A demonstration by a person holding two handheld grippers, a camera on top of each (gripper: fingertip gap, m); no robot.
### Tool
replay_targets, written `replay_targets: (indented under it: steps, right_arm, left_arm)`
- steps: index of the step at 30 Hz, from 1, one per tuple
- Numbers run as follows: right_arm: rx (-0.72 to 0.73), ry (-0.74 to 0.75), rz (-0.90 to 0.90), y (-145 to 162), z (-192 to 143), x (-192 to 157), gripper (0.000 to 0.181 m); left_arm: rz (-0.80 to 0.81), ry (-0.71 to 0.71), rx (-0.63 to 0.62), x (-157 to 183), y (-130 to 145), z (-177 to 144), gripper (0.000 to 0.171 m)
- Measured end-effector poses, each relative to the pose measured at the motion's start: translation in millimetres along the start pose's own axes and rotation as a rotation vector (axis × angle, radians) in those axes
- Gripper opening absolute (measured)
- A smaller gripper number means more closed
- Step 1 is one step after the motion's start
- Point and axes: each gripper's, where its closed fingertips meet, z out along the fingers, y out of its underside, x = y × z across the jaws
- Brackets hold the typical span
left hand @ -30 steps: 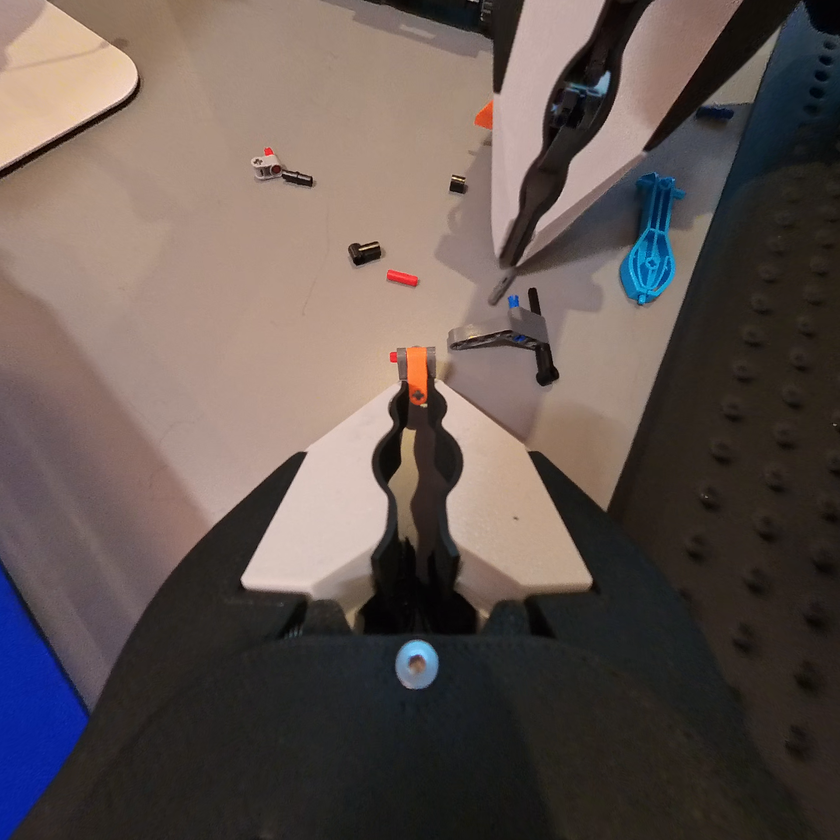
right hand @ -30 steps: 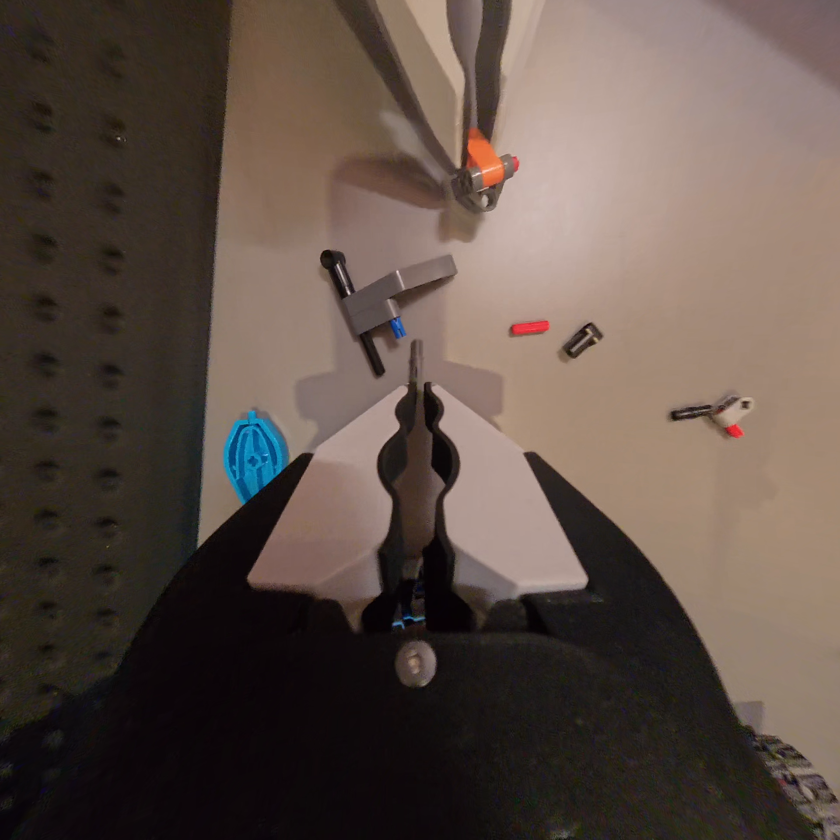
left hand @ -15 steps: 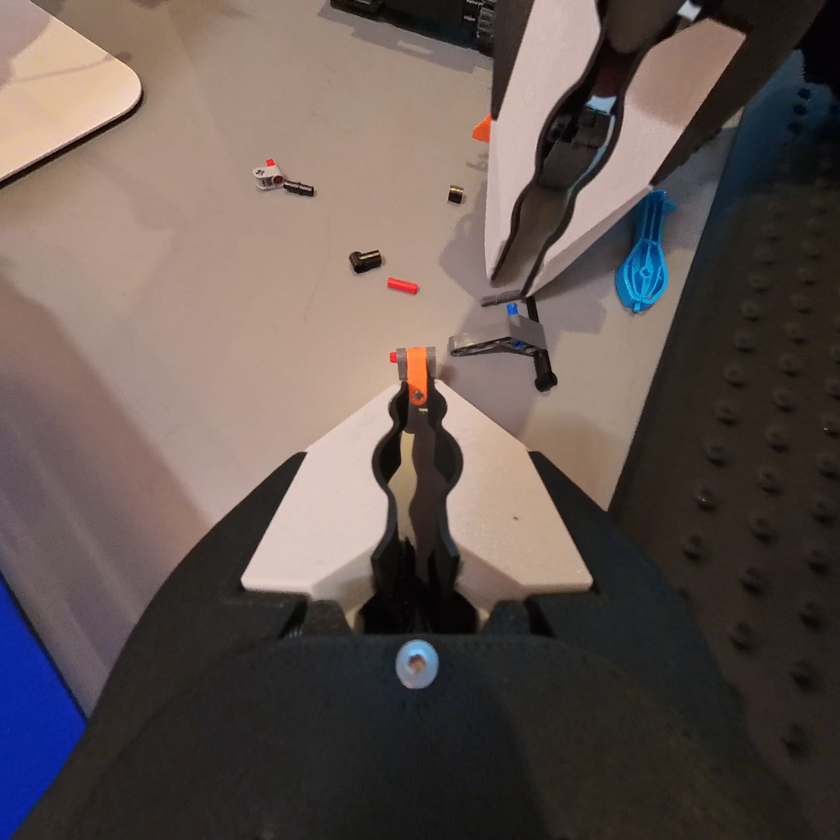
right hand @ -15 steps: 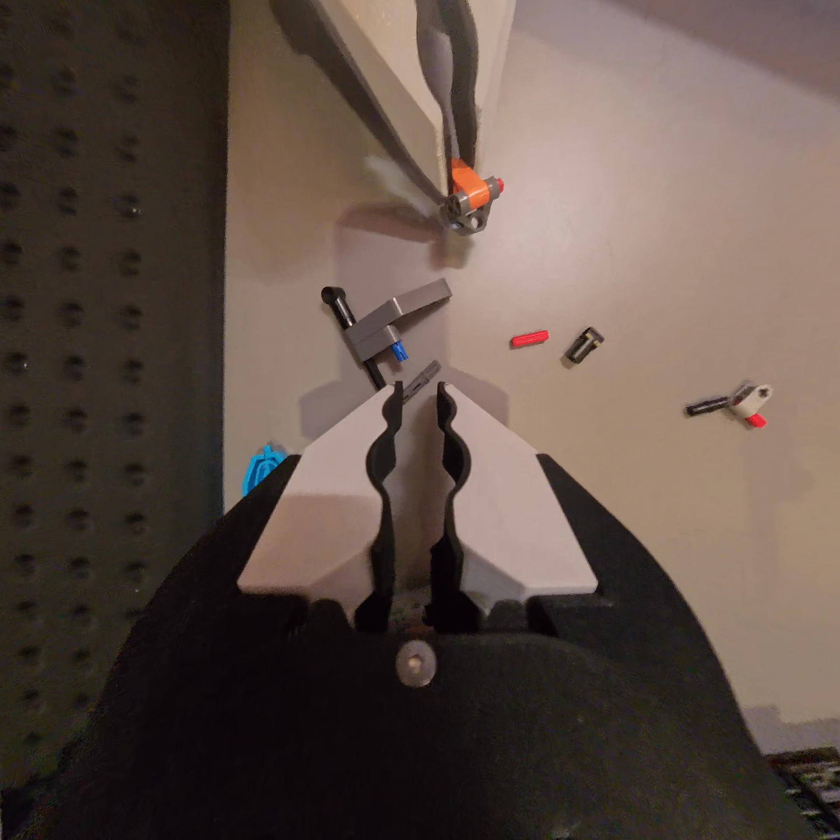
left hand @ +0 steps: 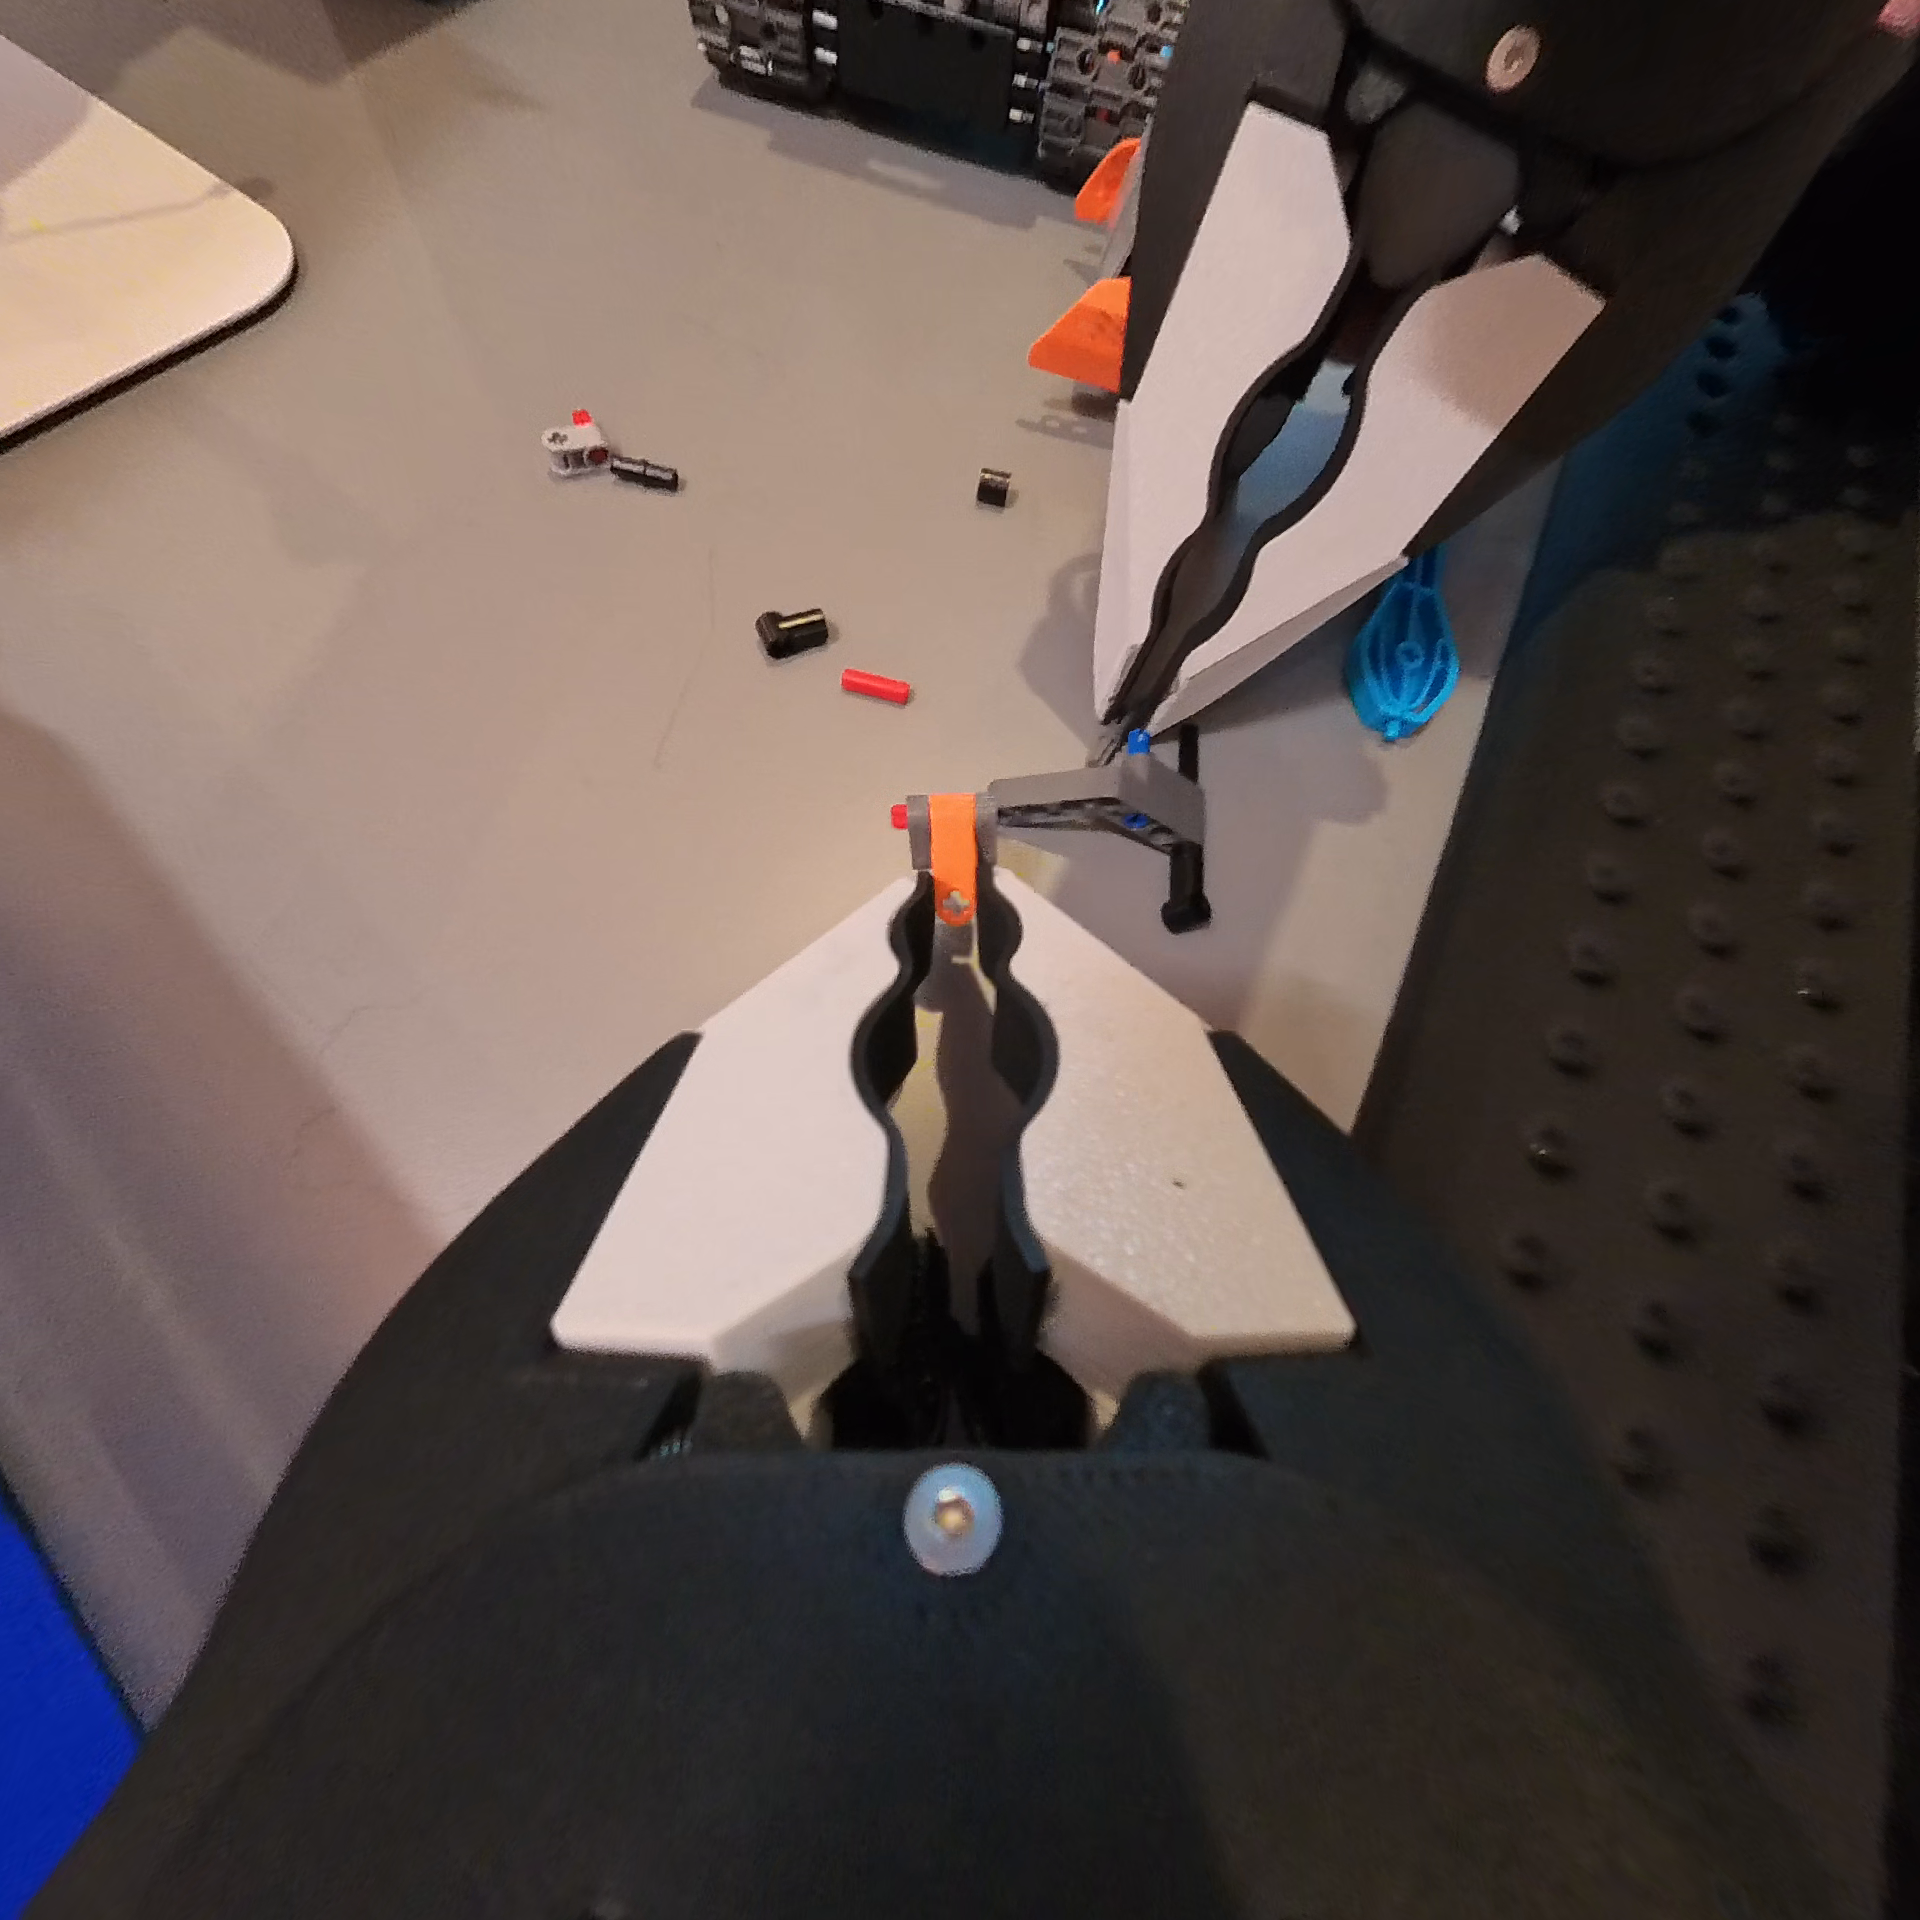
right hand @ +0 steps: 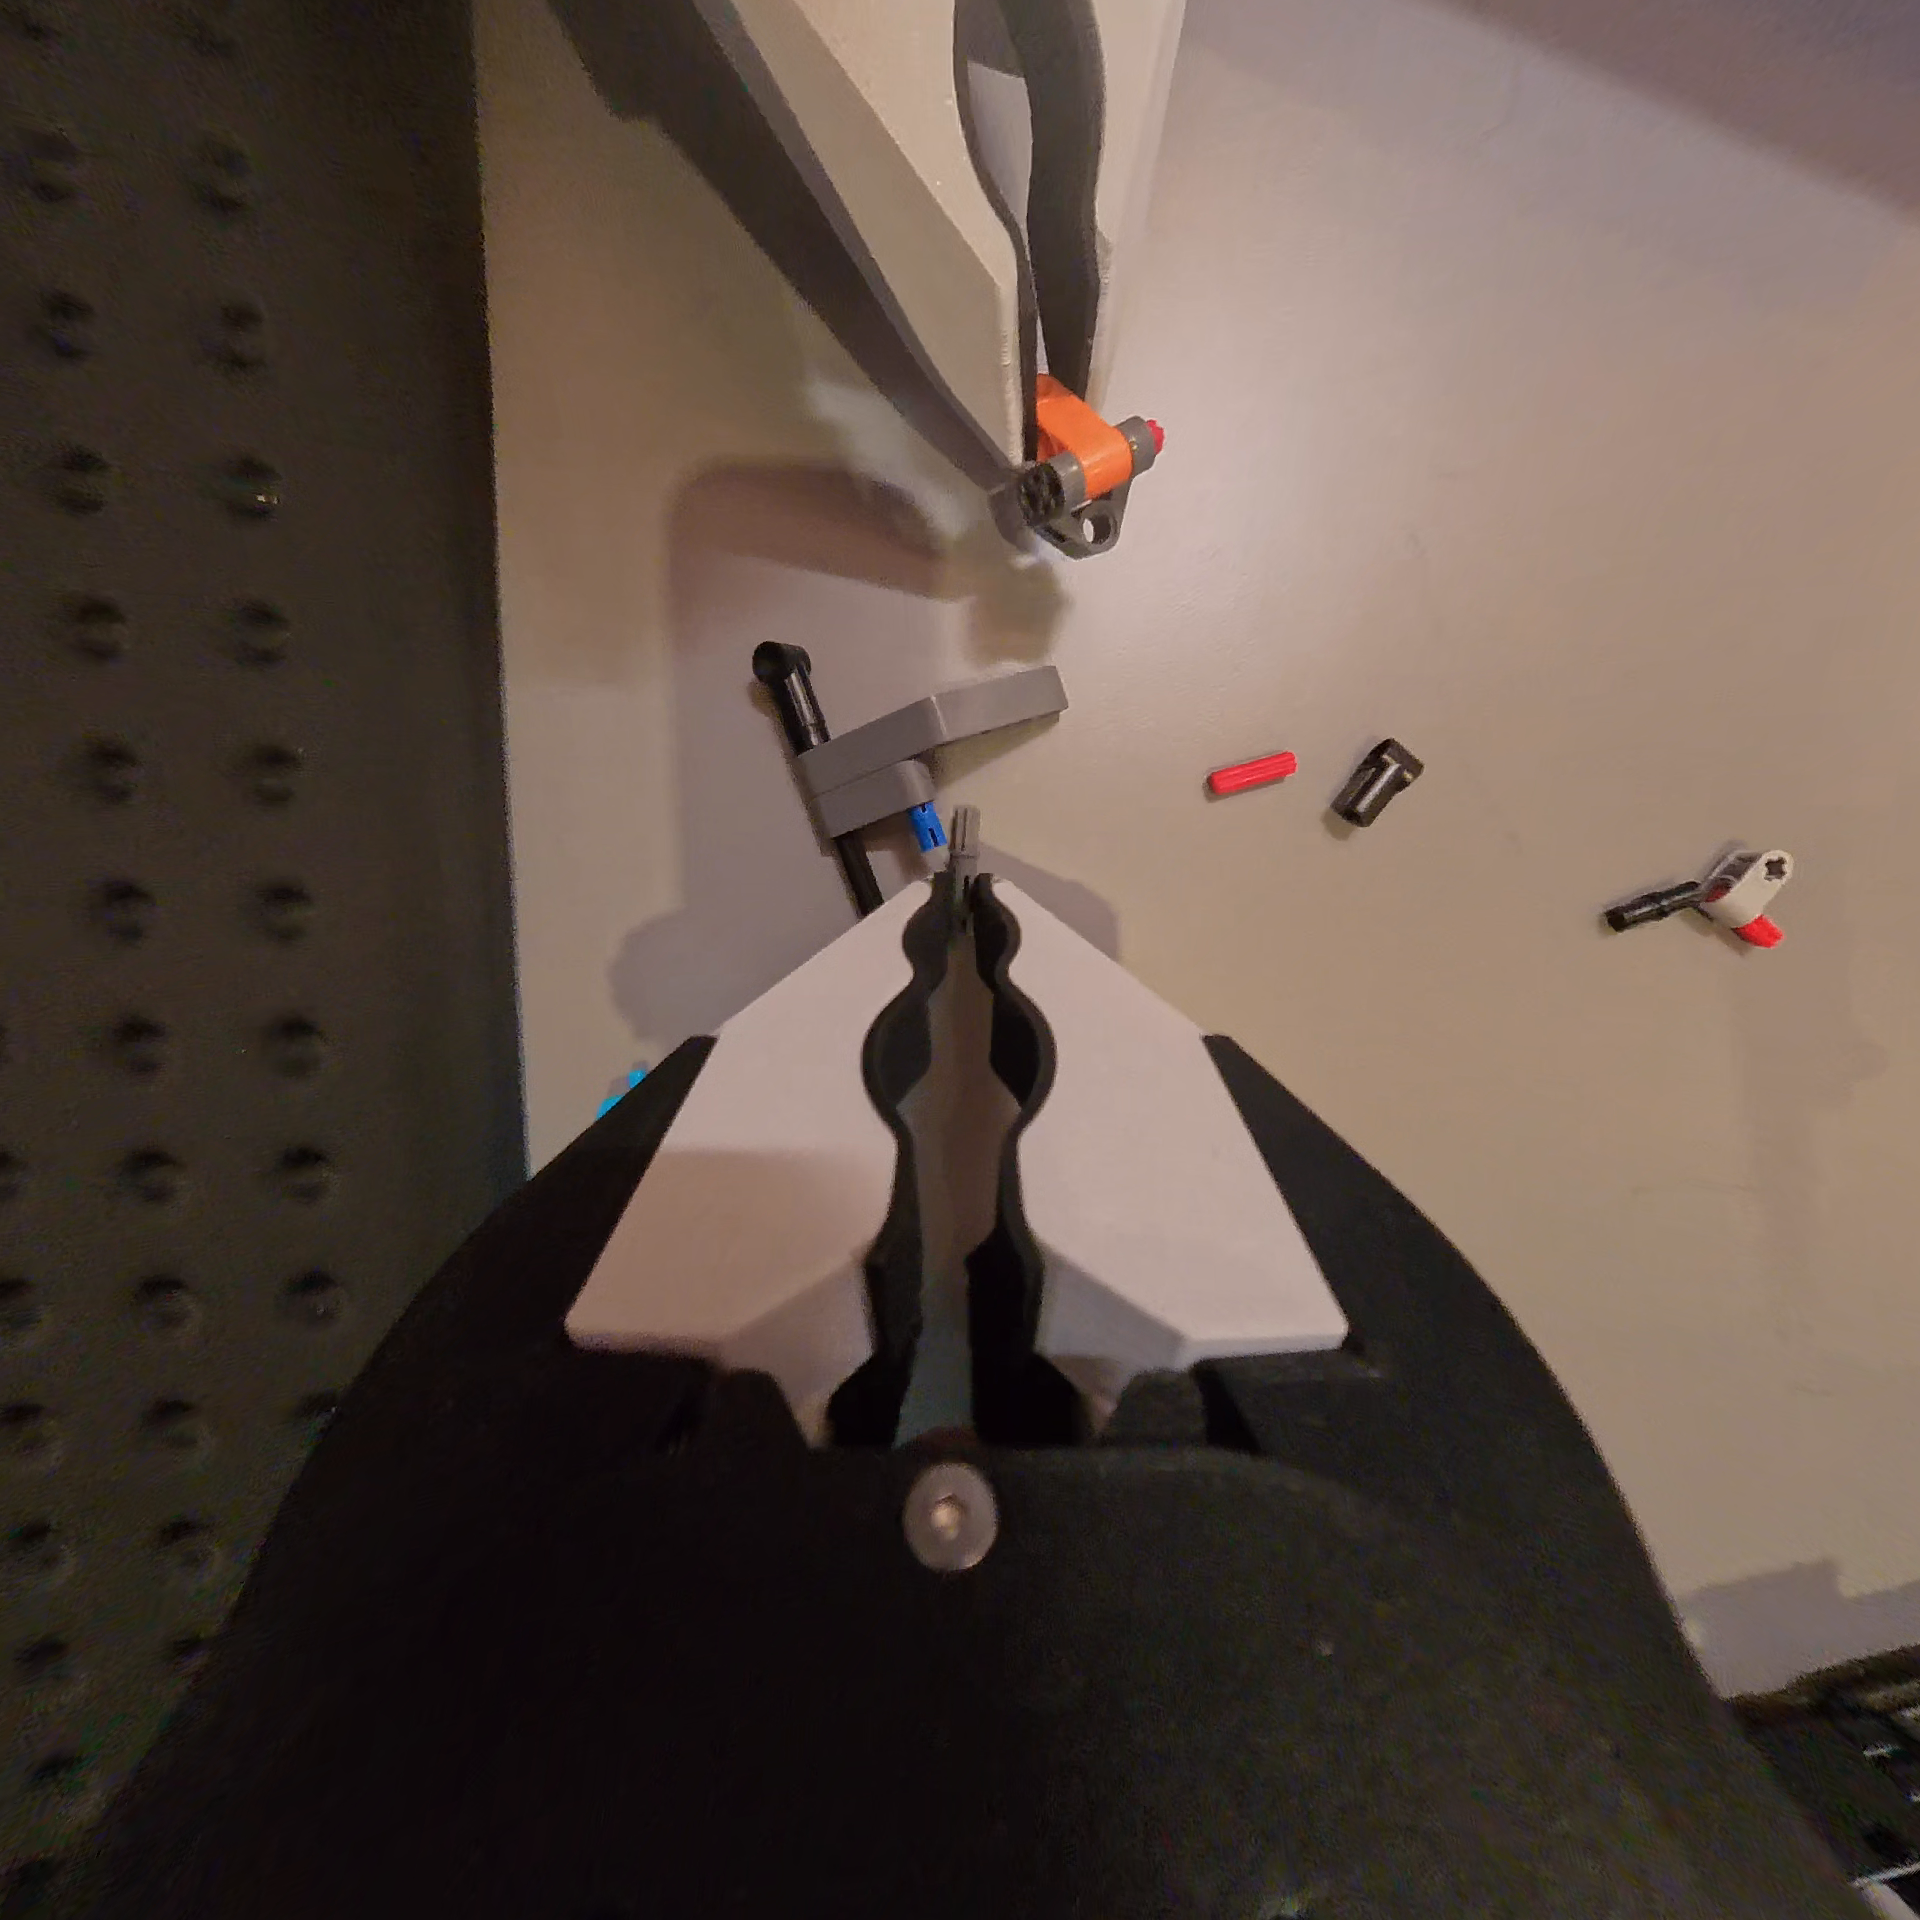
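Note:
My left gripper [left hand: 954, 896] is shut on a small orange-and-grey connector piece [left hand: 948, 837] with a red pin end, held just above the table. It also shows in the right wrist view [right hand: 1086, 457]. My right gripper [right hand: 964, 896] is shut on a small grey pin [right hand: 963, 834] that sticks out past its tips. Its tips [left hand: 1127, 717] are low over the table. Between the two grippers lies a grey bent beam [right hand: 940, 727] with a black axle and a blue pin [right hand: 924, 824]. The beam [left hand: 1101, 802] sits just right of the orange piece.
On the table lie a red pin [left hand: 875, 686], a black connector [left hand: 792, 631], a white connector with a black pin [left hand: 582, 454], a small black piece [left hand: 993, 486], a blue part [left hand: 1403, 660] and orange wedges [left hand: 1086, 332]. A dark studded mat [left hand: 1714, 1039] borders the right; a black model [left hand: 935, 52] stands behind. The grippers' ends are close to 7 cm from one another. The left gripper is farther from the black model [left hand: 935, 52], some 30 cm, than the right, some 25 cm.
The right gripper opened half a second ago with the grey pin lying at its fingertip, and is now shut on the pin again. The left gripper has come closer to the grey beam.

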Motion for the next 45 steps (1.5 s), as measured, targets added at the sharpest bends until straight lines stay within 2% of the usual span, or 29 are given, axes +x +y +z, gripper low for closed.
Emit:
replay_targets:
  steps: [3, 8, 13, 17, 30, 45]
  right_arm:
    - [0.061, 0.028, 0.009, -6.3, -6.9, 3.2, 0.001]
    - [0.245, 0.074, 0.001, -39.1, -38.7, 2.6, 0.001]
    - [0.352, 0.126, -0.014, -61.5, -55.8, 0.3, 0.0]
    - [0.411, 0.168, -0.002, -67.6, -71.7, 6.7, 0.0]
    - [0.393, 0.241, -0.041, -67.1, -78.6, 9.8, 0.0]
    - [0.172, 0.51, -0.274, -58.4, -66.6, 23.7, 0.0]
  left_arm:
    - [-0.055, 0.078, 0.098, 10.1, -14.7, -5.9, 0.005]
    - [-0.222, 0.256, 0.315, 23.0, -48.0, -21.2, 0.005]
    - [-0.357, 0.386, 0.459, 27.0, -71.4, -29.3, 0.005]
    - [-0.436, 0.479, 0.536, 30.8, -83.5, -33.9, 0.005]
    - [-0.485, 0.502, 0.545, 31.3, -91.0, -27.7, 0.005]
    - [-0.582, 0.42, 0.482, 21.8, -85.0, -15.2, 0.005]
